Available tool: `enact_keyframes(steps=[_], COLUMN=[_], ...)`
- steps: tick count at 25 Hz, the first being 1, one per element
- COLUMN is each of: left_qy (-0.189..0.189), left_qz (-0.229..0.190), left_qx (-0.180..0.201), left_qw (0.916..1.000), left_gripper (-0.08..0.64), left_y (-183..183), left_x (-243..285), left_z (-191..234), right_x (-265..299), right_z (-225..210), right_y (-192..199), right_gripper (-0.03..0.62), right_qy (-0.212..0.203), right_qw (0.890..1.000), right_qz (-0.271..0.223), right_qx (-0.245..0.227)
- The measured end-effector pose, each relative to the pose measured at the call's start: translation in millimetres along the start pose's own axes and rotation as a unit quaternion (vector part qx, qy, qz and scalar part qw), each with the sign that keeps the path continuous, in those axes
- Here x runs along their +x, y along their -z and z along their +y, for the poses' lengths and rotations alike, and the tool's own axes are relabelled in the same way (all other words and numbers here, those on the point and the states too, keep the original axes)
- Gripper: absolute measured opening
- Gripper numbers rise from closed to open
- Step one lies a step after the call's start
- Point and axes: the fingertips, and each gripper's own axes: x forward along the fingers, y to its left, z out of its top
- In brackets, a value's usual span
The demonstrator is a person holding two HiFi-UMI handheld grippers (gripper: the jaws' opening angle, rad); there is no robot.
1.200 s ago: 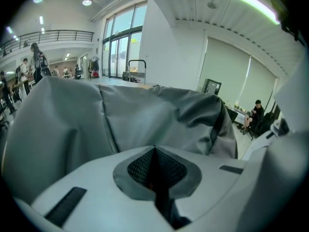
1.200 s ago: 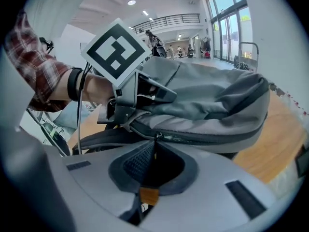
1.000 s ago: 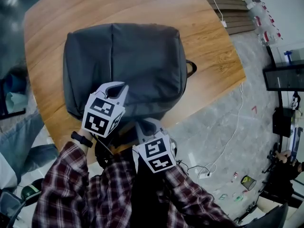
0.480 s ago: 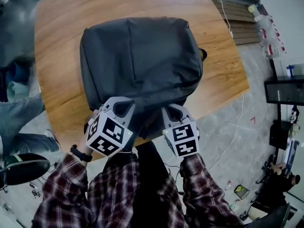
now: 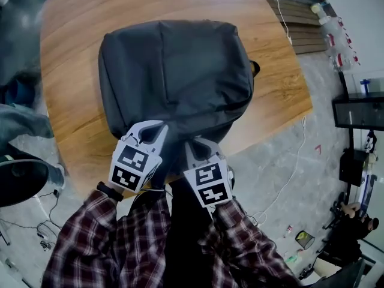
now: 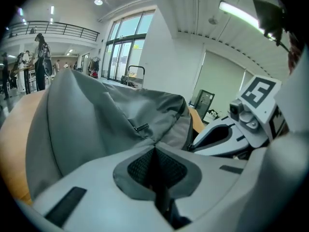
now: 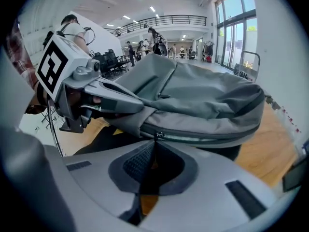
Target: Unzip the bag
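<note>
Pinching a fold of the grey bag at its near edge, the left claw is anchoring it on the counter, while the right claw is clamping the zipper pull, seemingly readying to draw it open.

Plaid sleeves in red and dark checks are worn, and a dark band is seen at the left wrist. The left gripper and right gripper are shelled in pale grey and lined with dark textured pads. Each is topped by a white cube printed with black square markers.
</note>
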Motion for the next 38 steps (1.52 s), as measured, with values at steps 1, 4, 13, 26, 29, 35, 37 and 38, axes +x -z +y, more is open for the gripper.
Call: enact_keyframes(steps=[1, 4, 13, 26, 29, 35, 37, 38], left_qy=[-0.003, -0.005, -0.010, -0.088, -0.094, -0.099, -0.101, -0.102], left_qz=[0.000, -0.003, -0.098, -0.278, -0.295, -0.301, -0.298, -0.297], left_qx=[0.003, 0.008, -0.050, -0.014, -0.011, -0.009, -0.008, -0.007], left_qw=[1.0000, 1.0000, 0.9939, 0.9563, 0.9508, 0.9485, 0.9491, 0.9494], left_gripper=[0.009, 0.009, 0.009, 0.009, 0.009, 0.009, 0.009, 0.009], left_y=[0.6, 3.4, -47.4, -227.5, -236.7, -238.3, -239.2, -239.7], left_x=[1.1, 2.8, -41.3, -177.8, -193.3, -200.5, -199.8, -199.3], left_z=[0.0, 1.5, -11.1, -70.5, -75.4, -79.8, -79.1, -78.8], right_x=[1.7, 6.6, -51.6, -216.9, -227.9, -233.6, -235.7, -236.5], right_z=[4.5, 11.9, -13.3, -6.3, -0.8, 6.3, 6.5, 6.2], right_y=[-1.3, -2.2, -14.6, -206.0, -213.9, -218.8, -221.4, -222.5], right_gripper=[0.020, 0.020, 0.020, 0.012, 0.011, 0.011, 0.011, 0.011], right_qy=[-0.001, -0.011, 0.001, -0.035, -0.033, -0.042, -0.043, -0.043], right_qw=[1.000, 0.999, 0.997, 0.939, 0.937, 0.935, 0.934, 0.933], right_qz=[0.002, 0.002, -0.076, -0.342, -0.348, -0.351, -0.354, -0.355], right_qx=[-0.011, -0.032, 0.031, 0.011, -0.014, -0.033, -0.034, -0.034])
